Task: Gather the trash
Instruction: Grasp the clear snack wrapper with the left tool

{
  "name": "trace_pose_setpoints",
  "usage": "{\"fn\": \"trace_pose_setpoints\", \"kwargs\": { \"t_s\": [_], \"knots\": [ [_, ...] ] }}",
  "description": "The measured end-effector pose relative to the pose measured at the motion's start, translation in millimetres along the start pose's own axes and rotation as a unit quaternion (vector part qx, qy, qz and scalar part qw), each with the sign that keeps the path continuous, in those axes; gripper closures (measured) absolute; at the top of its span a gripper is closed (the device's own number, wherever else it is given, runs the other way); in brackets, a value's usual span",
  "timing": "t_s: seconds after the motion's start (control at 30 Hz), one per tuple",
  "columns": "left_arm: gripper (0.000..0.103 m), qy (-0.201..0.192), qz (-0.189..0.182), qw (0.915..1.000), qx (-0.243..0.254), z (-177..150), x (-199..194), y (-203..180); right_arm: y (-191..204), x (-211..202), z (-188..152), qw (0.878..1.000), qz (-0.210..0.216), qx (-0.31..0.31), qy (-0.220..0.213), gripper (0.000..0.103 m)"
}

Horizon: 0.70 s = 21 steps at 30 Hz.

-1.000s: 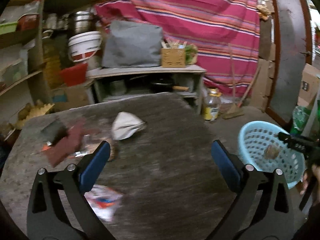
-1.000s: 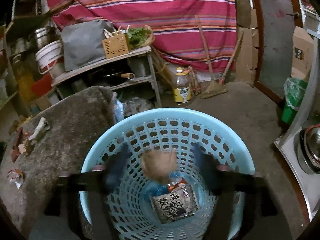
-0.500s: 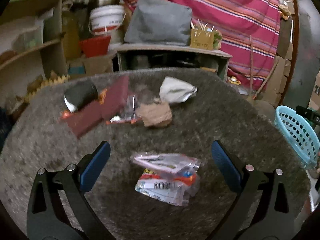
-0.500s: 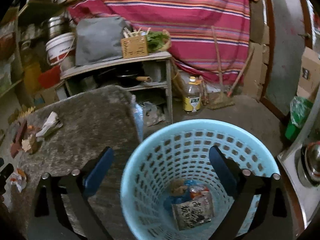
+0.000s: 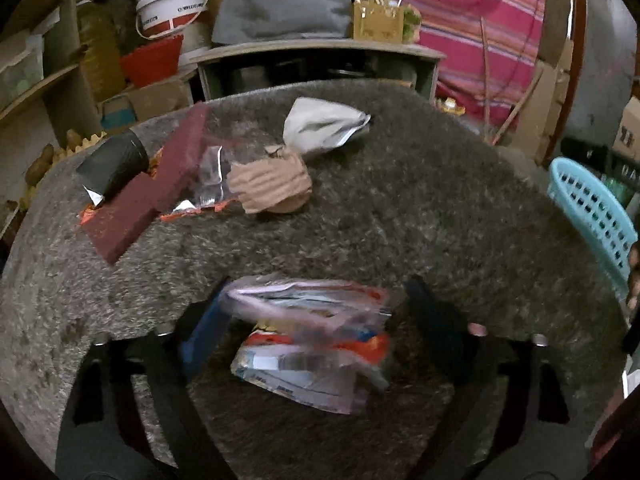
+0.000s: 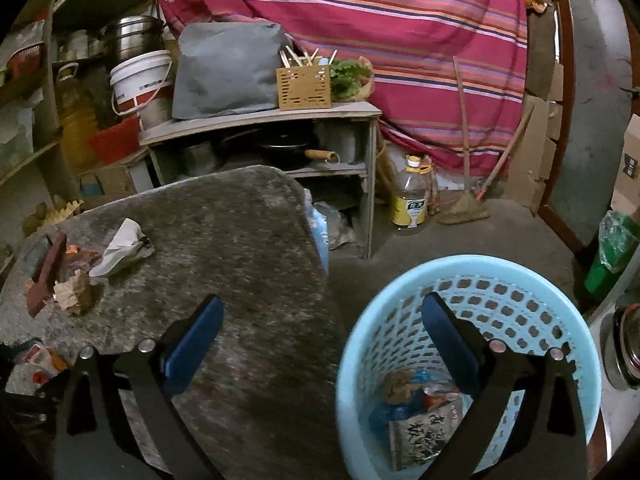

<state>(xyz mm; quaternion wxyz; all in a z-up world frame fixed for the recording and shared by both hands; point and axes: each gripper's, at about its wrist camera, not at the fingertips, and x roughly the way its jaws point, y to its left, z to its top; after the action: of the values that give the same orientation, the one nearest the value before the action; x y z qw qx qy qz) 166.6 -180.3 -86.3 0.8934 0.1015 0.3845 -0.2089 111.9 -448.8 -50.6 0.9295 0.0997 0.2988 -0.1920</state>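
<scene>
A crumpled plastic wrapper (image 5: 308, 340) with red and white print lies on the grey felt-covered table (image 5: 420, 220). My left gripper (image 5: 318, 286) straddles it. Its jaws are closing and blurred; the left pad is at the wrapper's edge and the right pad is still apart from it. Further back lie brown crumpled paper (image 5: 272, 184), a white wad (image 5: 324, 126), dark red cardboard (image 5: 148, 196) and a black roll (image 5: 114, 160). My right gripper (image 6: 320, 304) is open and empty over the table's edge, beside the blue basket (image 6: 460, 262), which holds wrappers (image 6: 424, 420).
Behind the table stands a low shelf (image 6: 260, 118) with a grey bag and a wooden box. An oil bottle (image 6: 410, 200), a broom (image 6: 464, 208) and a green bin (image 6: 608, 256) are on the floor. A metal pot (image 6: 628, 344) sits at the right edge.
My left gripper came down over the wrapper and its jaws narrowed. My right gripper opened wide, a brown scrap ended up in the basket, and the gripper swung left toward the table.
</scene>
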Motion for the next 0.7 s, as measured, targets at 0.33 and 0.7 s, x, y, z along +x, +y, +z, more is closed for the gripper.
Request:
{"fn": "trace_pose_setpoints", "kwargs": {
  "t_s": [0.33,0.7],
  "knots": [
    [0.037,-0.024,-0.02,0.9992,-0.026,-0.6,-17.0,30.6,37.7,8.0,0.2,1.0,0.02,0.001,0.015,0.006],
    [0.037,-0.104,0.087,0.9885,-0.067,15.6,-58.2,133.0,141.8,20.1,0.9,0.998,0.032,-0.049,0.018,0.006]
  ]
}}
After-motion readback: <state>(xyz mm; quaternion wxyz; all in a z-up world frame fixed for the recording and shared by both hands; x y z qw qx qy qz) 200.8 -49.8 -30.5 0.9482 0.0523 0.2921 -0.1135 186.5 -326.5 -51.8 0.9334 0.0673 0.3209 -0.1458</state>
